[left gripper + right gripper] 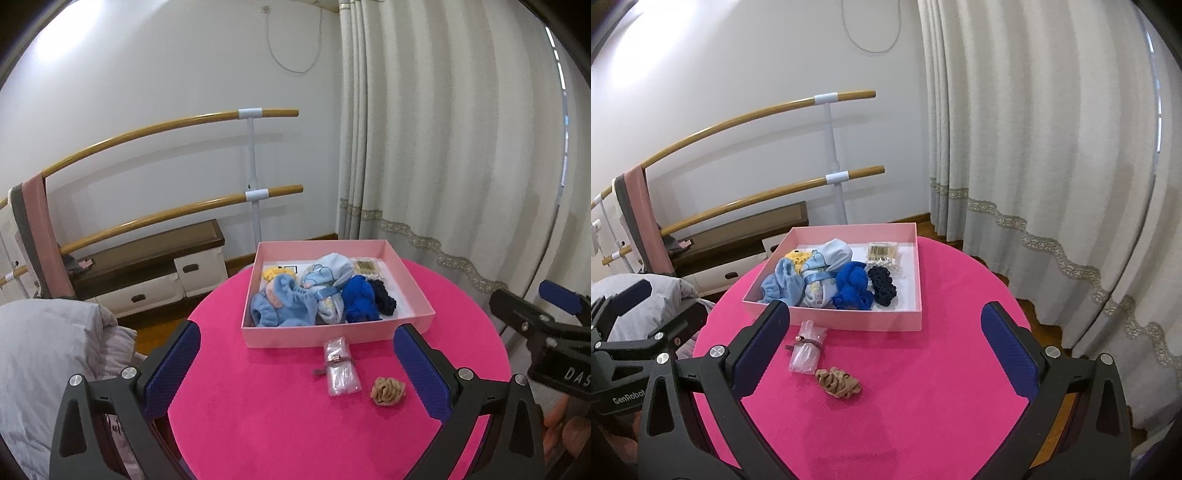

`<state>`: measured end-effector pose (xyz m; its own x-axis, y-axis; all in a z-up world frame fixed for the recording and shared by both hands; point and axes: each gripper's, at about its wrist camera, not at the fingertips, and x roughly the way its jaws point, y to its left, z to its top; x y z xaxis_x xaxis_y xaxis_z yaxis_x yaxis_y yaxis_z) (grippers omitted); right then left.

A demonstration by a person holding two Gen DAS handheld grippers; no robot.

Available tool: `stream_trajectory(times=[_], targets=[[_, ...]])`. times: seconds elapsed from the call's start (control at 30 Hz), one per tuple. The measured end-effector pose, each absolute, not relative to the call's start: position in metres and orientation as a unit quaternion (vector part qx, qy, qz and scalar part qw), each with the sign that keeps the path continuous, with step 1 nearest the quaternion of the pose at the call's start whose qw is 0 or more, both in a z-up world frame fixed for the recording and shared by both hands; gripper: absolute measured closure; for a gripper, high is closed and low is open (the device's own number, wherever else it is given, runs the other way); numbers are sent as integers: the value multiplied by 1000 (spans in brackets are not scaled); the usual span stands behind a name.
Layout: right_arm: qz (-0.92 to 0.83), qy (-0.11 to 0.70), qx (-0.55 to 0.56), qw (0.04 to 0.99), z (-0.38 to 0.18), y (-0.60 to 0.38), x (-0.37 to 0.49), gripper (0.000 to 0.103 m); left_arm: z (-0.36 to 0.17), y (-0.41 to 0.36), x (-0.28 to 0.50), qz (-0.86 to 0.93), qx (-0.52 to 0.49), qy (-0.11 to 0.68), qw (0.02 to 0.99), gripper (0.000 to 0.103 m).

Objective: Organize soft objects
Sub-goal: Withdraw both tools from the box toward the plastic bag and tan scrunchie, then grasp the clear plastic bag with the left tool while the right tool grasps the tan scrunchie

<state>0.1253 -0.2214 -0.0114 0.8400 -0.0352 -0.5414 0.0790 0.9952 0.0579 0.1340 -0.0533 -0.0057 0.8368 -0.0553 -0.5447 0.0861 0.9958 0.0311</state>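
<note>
A pink box [332,334] [849,320] stands on the round pink table [280,424] [923,387]. It holds light blue cloths [288,302] [790,284], a bright blue scrunchie [360,299] [853,286], a dark navy scrunchie [384,297] [882,286], a yellow item [796,256] and cotton swabs [882,253]. In front of the box lie a clear plastic packet [340,369] [807,350] and a tan scrunchie [388,391] [837,382]. My left gripper [295,354] and right gripper [886,332] are open and empty, above the table, short of the loose items.
Wooden ballet barres [166,125] and a low cabinet [155,269] stand behind at the left. A cream curtain [461,147] hangs at the right. A grey cushion [44,350] lies left of the table. The right gripper's body [546,332] shows at the left wrist view's right edge.
</note>
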Motion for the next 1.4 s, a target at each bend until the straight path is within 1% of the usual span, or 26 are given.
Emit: stream_trajectory(times=[0.33, 0.6, 0.9, 1.17, 1.27, 1.33, 1.4], targets=[[-27, 278, 34, 960, -11, -216, 120, 0, -2, -49, 126, -31, 21, 277, 960, 0], [-25, 291, 33, 956, -19, -216, 123, 0, -10, -48, 133, -32, 20, 291, 956, 0], [-12, 327, 37, 944, -46, -223, 138, 0, -26, -44, 151, -25, 27, 312, 949, 0], [12, 384, 29, 923, -85, -218, 157, 0, -56, -42, 175, -24, 32, 348, 937, 0], [22, 399, 26, 916, -95, -214, 162, 2, -69, -42, 187, -26, 29, 363, 931, 0], [27, 410, 22, 911, -103, -211, 166, 7, -76, -41, 193, -26, 28, 371, 928, 0], [36, 423, 21, 905, -112, -209, 171, 10, -82, -40, 200, -24, 27, 377, 926, 0]])
